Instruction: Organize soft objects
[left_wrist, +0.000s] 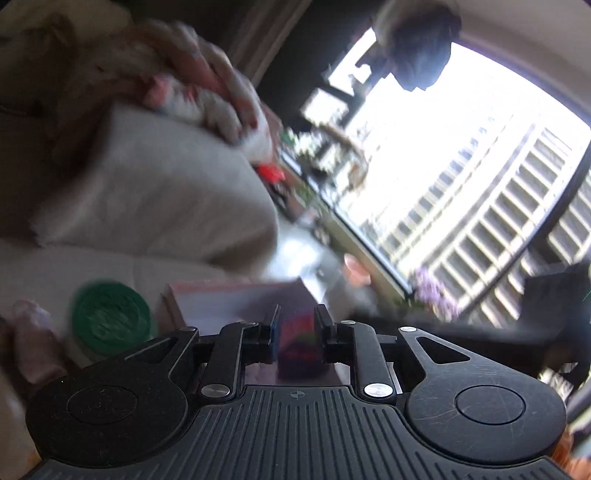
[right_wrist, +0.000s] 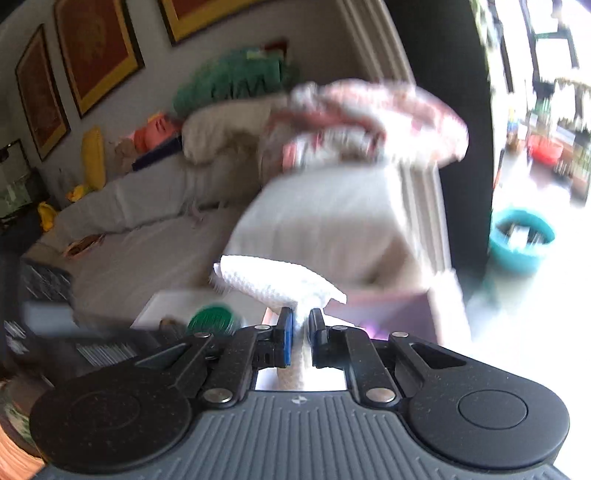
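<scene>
While blurred, right claw (right_wrist: 300, 325) pinching white knitted cloth (right_wrist: 273, 282), left claw (left_wrist: 295, 325) narrowly parted

White knitted cloth (right_wrist: 280, 282), rough-textured

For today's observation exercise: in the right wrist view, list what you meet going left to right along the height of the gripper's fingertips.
Green round lid → right gripper pinching the white knitted cloth → teal bucket, somewhat higher.
</scene>
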